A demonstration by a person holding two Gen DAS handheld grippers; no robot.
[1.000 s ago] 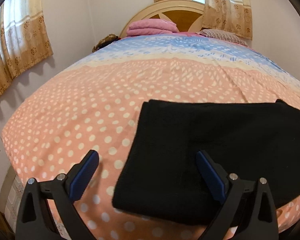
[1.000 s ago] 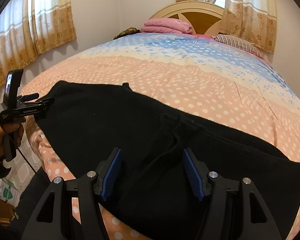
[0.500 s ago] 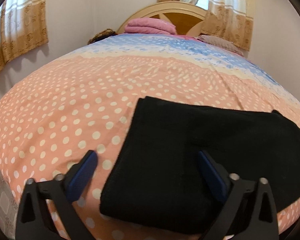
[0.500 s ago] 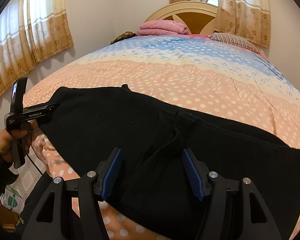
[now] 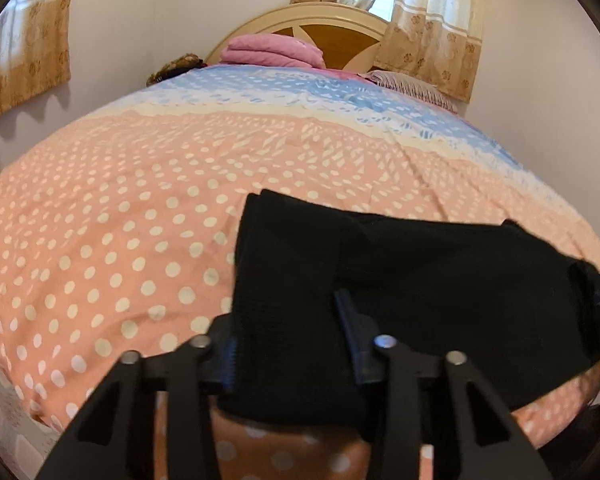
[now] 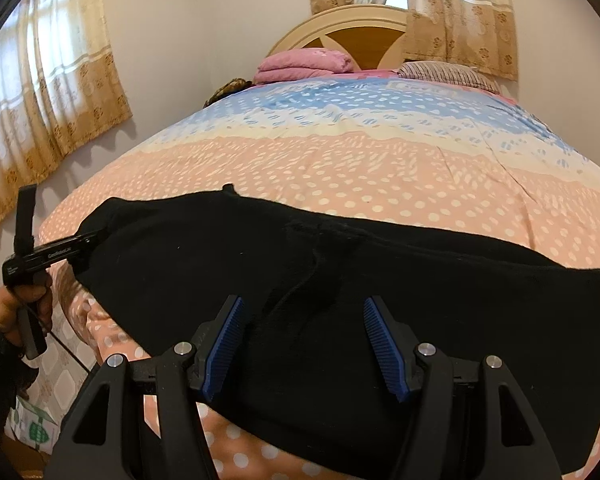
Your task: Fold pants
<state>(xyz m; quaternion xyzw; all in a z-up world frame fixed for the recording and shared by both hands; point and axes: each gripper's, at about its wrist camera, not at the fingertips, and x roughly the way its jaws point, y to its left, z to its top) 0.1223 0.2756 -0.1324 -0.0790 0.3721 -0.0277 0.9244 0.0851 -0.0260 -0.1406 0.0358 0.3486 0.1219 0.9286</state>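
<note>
Black pants (image 5: 440,272) lie folded lengthwise across the near edge of the dotted pink bedspread (image 5: 120,220). My left gripper (image 5: 286,312) is at their left end. Its jaws are closing, with the bunched fabric filling the gap and touching both pads. The right wrist view shows that same gripper (image 6: 96,240) biting the pants (image 6: 380,272) at their far left end, held by a person's hand (image 6: 20,312). My right gripper (image 6: 303,301) hovers open over the pants' middle near the crotch seam. Its blue pads (image 6: 224,344) stand apart from the cloth.
The bedspread (image 6: 380,168) turns blue toward the headboard (image 6: 364,32). A folded pink blanket (image 6: 306,64) and a striped pillow (image 6: 448,74) lie there. Curtains hang left and behind. A box (image 6: 32,428) sits on the tiled floor at the bed's left.
The left jaws have swung in from wide apart onto the pants' left end, and that end has bunched up between them. The right gripper has kept its opening and place.
</note>
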